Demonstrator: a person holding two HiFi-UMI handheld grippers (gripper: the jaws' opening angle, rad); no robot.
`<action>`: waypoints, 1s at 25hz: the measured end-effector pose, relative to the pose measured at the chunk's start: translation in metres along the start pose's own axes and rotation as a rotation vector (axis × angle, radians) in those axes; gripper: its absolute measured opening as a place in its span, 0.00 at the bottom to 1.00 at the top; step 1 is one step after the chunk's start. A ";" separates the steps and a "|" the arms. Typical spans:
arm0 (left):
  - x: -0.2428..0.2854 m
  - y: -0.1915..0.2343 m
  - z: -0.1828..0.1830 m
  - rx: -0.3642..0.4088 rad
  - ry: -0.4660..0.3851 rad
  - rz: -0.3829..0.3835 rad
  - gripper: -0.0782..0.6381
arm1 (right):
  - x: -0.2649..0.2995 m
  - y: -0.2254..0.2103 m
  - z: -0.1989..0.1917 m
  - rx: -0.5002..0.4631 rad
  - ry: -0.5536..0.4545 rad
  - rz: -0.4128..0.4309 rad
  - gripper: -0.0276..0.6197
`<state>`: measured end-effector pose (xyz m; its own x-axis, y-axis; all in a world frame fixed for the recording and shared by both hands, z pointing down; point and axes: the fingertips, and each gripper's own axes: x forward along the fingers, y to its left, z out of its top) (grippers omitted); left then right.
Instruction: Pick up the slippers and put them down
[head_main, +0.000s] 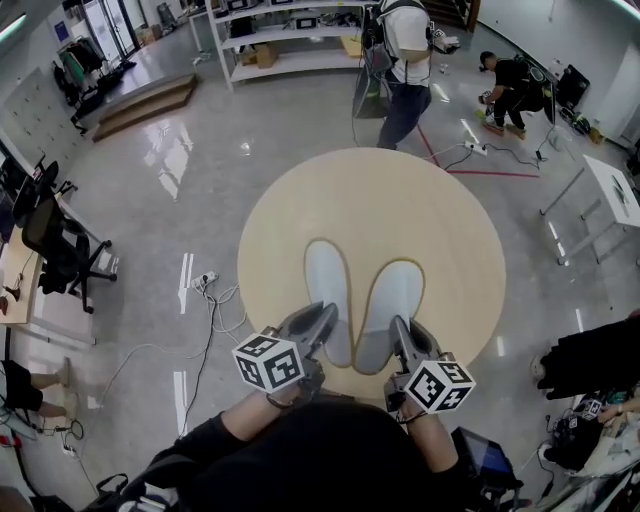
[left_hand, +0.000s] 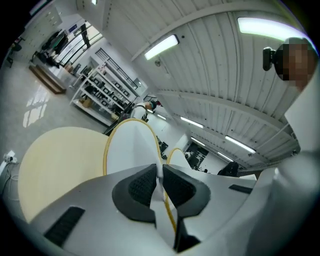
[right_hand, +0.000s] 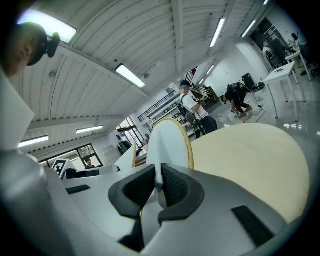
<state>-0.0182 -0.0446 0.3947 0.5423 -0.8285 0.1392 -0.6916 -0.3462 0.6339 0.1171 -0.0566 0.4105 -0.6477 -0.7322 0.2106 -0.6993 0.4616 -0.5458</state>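
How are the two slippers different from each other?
The left slipper is pinched by the left gripper, the right slipper by the right gripper. The left slipper's toe leans left, the right slipper's toe leans right. Both are white with a yellow edge, gripped at the heel over the round table.

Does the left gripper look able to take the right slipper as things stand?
Probably not: the left gripper is full, its jaws shut on the left slipper, and the right slipper is clamped in the right gripper.
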 end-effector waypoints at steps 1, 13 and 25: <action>0.000 -0.011 0.004 0.023 -0.012 -0.019 0.15 | -0.006 0.003 0.006 -0.007 -0.020 0.005 0.10; -0.015 -0.078 0.013 0.247 -0.087 -0.136 0.15 | -0.048 0.029 0.044 -0.205 -0.201 -0.007 0.10; -0.024 -0.077 0.009 0.224 -0.082 -0.158 0.16 | -0.049 0.026 0.028 -0.171 -0.178 -0.018 0.10</action>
<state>0.0178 -0.0023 0.3358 0.6180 -0.7860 -0.0154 -0.6944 -0.5549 0.4581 0.1385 -0.0228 0.3633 -0.5818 -0.8108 0.0650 -0.7611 0.5145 -0.3951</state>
